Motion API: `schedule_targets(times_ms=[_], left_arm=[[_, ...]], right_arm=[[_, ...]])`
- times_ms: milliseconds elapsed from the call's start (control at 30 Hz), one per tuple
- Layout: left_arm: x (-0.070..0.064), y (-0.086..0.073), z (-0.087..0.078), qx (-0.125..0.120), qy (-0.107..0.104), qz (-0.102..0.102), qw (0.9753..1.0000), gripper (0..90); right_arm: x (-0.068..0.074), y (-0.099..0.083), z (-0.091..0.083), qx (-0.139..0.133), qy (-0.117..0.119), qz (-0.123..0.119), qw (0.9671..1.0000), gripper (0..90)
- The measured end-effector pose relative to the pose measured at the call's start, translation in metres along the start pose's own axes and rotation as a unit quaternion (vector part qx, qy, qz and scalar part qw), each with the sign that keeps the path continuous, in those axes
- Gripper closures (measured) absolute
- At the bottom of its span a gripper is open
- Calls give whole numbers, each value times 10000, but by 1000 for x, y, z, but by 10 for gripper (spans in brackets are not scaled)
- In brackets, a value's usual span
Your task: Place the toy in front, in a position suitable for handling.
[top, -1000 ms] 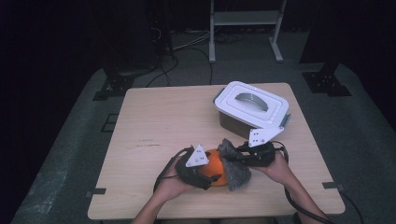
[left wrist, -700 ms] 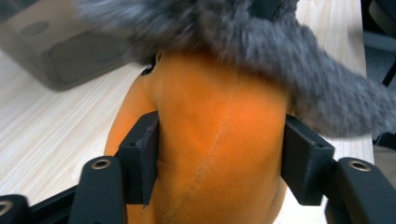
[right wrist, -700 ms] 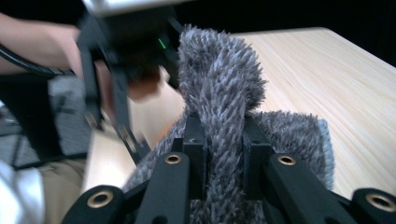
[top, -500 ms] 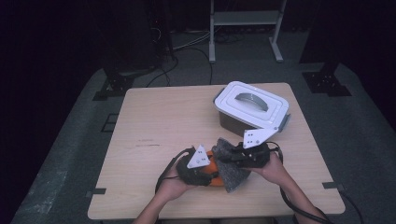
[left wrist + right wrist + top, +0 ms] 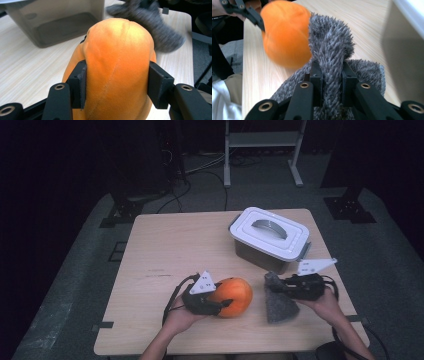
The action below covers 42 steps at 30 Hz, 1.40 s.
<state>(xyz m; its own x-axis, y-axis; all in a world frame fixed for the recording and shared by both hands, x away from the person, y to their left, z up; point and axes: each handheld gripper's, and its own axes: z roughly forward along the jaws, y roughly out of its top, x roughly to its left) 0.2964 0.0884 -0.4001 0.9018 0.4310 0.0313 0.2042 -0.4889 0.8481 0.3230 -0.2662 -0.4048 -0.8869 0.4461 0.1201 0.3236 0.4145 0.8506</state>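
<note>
Orange plush ball [image 5: 234, 296], soft and round like a small pumpkin, with a faint seam down its middle. Sits low in the middle of the high view, squeezed on both sides by the left gripper [image 5: 220, 304]. Looks blurry in the right gripper view, upper left. Grey fuzzy cloth [image 5: 279, 302], shaggy and floppy, just right of the ball and apart from it, lower right of centre. Top fold pinched up by the right gripper [image 5: 275, 287], rest hanging down in a loose heap onto the wood.
</note>
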Motion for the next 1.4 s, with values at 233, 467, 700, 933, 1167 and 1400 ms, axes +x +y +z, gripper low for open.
schedule_targets(times_ms=[233,467,700,933,1167,1400], left_arm=[[5,0,-5,-12,112,-42,9999,419],[9,-2,-7,59,226,-47,9997,417],[11,-4,-9,150,356,21,9992,416],[11,-4,-9,257,463,123,9985,416],[10,-4,-6,303,506,178,9981,411],[6,-3,-3,325,525,247,9978,412]], right_arm=[[-10,-22,-65,179,-669,217,9974,753],[-13,-40,-95,518,-1039,375,9925,747],[-28,-66,-68,803,-932,700,9899,643],[-25,-52,-56,594,-861,660,9923,484],[-14,-33,-42,479,-638,438,9959,472],[7,-6,-13,244,-166,5,9996,472]])
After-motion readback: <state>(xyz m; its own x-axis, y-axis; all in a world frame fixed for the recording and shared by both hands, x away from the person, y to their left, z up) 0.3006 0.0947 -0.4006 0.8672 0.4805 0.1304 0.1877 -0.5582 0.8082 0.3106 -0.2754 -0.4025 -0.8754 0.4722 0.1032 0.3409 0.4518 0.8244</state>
